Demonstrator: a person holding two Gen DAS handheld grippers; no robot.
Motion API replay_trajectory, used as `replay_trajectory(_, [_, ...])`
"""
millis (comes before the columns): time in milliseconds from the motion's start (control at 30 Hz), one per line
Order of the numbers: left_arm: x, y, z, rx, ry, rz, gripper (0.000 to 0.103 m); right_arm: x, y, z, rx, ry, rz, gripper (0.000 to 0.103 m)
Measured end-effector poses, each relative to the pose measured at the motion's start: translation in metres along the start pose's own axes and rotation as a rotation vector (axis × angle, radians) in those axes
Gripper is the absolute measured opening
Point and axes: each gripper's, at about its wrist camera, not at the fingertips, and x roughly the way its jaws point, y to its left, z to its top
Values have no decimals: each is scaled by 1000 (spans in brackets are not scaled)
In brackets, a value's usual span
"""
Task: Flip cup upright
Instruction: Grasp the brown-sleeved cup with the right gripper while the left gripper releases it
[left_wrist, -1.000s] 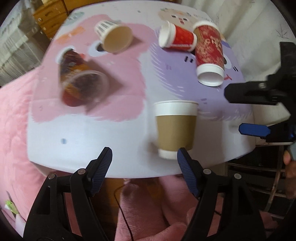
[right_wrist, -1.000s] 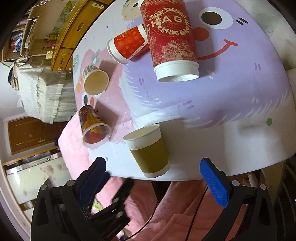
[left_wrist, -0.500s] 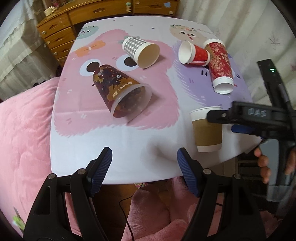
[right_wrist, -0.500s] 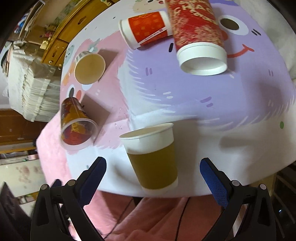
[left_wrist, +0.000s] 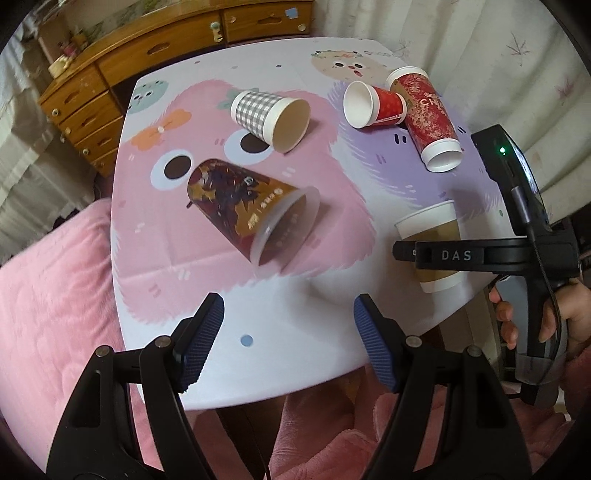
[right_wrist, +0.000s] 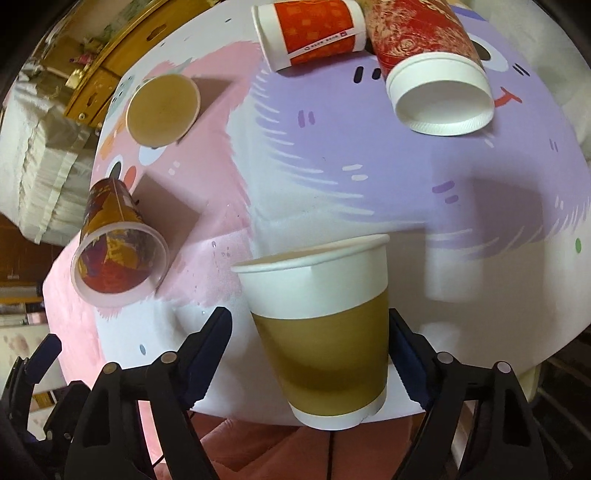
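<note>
Right gripper (right_wrist: 310, 354) spread around upright brown cup (right_wrist: 321, 332), left gripper (left_wrist: 288, 339) wide, checked cup's (left_wrist: 271, 116) pattern only in left view

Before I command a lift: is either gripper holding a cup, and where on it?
Nothing is clamped. The right gripper is open, straddling the brown cup at its lower body. The left gripper is open.

Five cups are on the table (left_wrist: 280, 354). One stands upright: a brown cup (right_wrist: 325, 332) with a white rim, at the near edge by the right corner. Four lie on their sides: a dark patterned cup (left_wrist: 243, 210) with a clear rim toward the left edge, a checked cup (left_wrist: 266, 118) beyond it, and a small red cup (left_wrist: 373, 105) touching a tall red cup (left_wrist: 428, 114) near the far right corner.
</note>
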Motion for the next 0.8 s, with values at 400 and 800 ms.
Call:
replay_trajectory(400, [0,12,8,26,-32,-34,70,-17,17,0,-4,-272,-57,63])
replay_trajectory(800, [-16,37,7,-23,-110,2,70,3,43,-37,-243,-839,-169,61])
